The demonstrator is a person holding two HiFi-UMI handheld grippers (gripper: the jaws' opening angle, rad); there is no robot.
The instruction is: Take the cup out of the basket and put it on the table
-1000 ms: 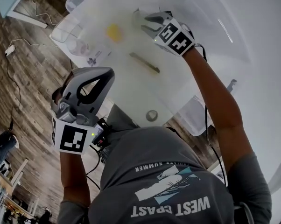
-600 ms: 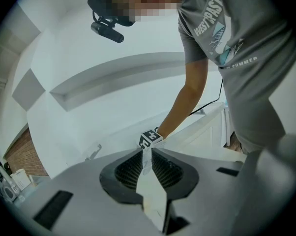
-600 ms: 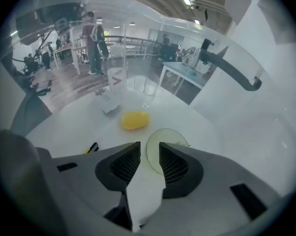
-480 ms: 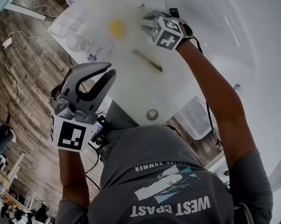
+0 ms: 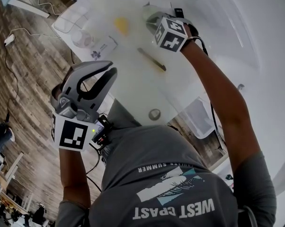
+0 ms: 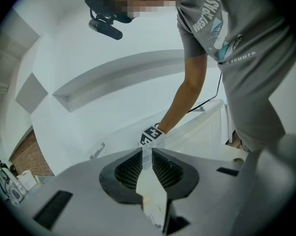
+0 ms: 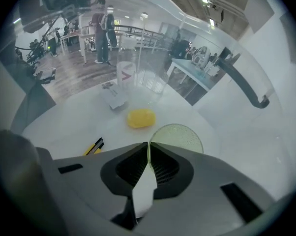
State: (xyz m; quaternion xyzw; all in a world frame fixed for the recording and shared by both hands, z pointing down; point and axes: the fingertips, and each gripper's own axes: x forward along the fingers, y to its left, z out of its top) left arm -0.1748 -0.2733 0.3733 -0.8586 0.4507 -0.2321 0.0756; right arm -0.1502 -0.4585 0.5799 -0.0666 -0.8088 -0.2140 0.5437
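Your right hand-held gripper (image 7: 148, 149) has just been closing, and its jaws now stand nearly together with the thin wall of the cup (image 7: 180, 134) pinched between the pads at the rim. The cup is a pale, see-through green one. It stands upright on the far part of the white bench (image 7: 64, 127), near a yellow lump (image 7: 140, 118); whether a basket is around it you can't tell from here. Judge it light and thin-walled: likely to flex under a hard squeeze, smooth enough to slip, and liable to tip when hung from one side of the rim. A rim grip like this one looks right, so keep the squeeze gentle and lift straight up. Only the right gripper view shows the wall between the pads, plus a yellow-and-black knife (image 7: 94, 145). In the head view the marker cube covers that contact, but you see your left hand-held gripper (image 5: 113, 70) held back off the bench edge, jaws almost together on nothing. The left gripper view catches only your reaching arm, not the cup.
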